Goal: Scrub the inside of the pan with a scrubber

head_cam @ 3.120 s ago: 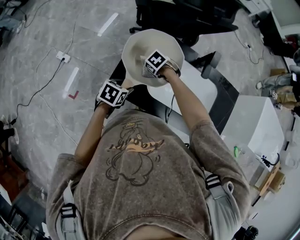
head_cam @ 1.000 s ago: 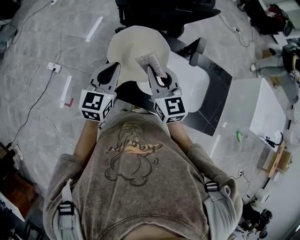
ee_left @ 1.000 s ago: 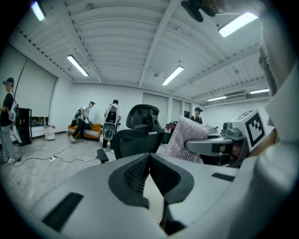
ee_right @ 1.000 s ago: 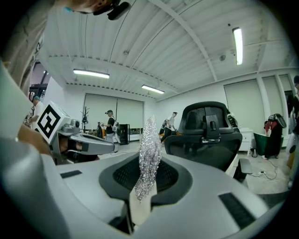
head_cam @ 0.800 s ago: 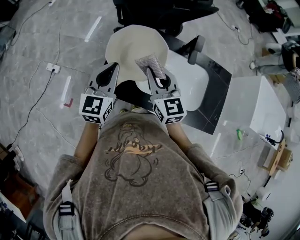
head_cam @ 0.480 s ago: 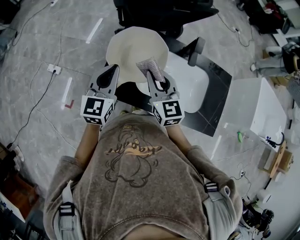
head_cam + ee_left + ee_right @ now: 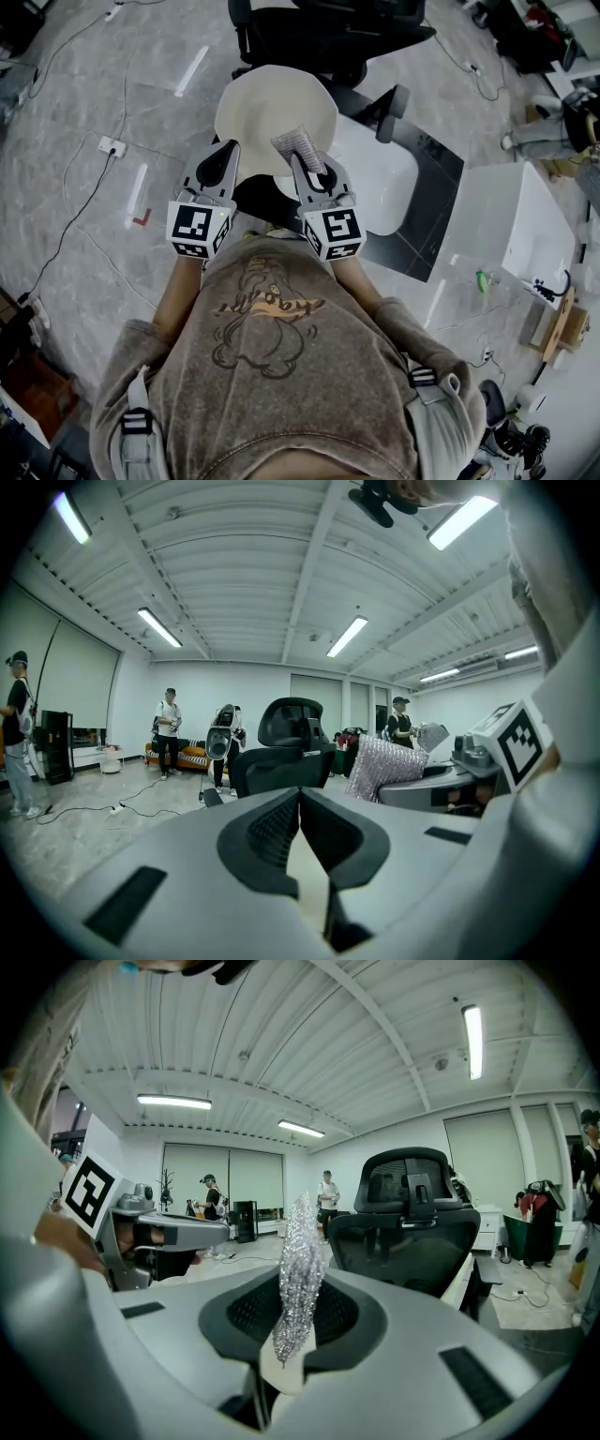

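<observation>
The pan [image 7: 272,103], round and cream inside, lies below and ahead of both grippers in the head view. My right gripper [image 7: 302,161] is shut on a silvery mesh scrubber [image 7: 298,145], which sticks up from the fingertips [image 7: 302,1269] over the pan's near rim. My left gripper [image 7: 225,152] is beside it on the left, jaws shut [image 7: 300,808] with nothing between them. Both point roughly level, above the pan and not touching it. The left gripper view shows the scrubber [image 7: 384,766] to the right. The pan's handle is hidden.
A white table [image 7: 389,178] lies to the pan's right, over a dark floor panel [image 7: 436,206]. A black office chair [image 7: 319,33] stands beyond the pan. A white box [image 7: 511,234] sits at the right. Cables and a power strip [image 7: 112,147] lie on the floor at left. Several people stand far off.
Three seconds ago my right gripper reached down into the pan with the scrubber. Now both grippers are drawn back and held level above its near rim. Over the last second nothing has visibly moved.
</observation>
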Tool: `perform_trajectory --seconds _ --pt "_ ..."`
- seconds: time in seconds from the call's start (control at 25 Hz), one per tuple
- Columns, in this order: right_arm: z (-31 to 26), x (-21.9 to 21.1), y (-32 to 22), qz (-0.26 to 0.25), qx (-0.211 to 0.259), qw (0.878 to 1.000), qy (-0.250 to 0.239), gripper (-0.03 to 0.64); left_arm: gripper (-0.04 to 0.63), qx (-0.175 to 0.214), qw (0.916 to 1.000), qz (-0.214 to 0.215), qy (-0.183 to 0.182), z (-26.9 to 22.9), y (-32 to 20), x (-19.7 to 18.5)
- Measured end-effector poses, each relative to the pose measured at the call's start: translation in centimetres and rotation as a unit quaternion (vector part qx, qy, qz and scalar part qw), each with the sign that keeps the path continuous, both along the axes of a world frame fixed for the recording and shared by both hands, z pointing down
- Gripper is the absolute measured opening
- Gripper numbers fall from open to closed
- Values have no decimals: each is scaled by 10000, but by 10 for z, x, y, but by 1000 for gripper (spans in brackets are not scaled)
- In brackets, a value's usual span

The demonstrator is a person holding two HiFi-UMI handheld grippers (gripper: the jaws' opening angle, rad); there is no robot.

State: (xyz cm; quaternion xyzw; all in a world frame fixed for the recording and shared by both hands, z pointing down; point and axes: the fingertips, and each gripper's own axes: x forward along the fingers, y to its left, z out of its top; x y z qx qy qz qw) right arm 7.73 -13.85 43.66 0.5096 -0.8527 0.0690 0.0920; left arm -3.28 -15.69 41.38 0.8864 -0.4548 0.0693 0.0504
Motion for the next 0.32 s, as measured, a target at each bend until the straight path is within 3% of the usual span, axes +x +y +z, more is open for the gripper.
perform_trajectory --seconds 0.32 --pt "1 -5 -1 -80 -32 9999 58 67 18 10 10000 40 -66 -1 1 2"
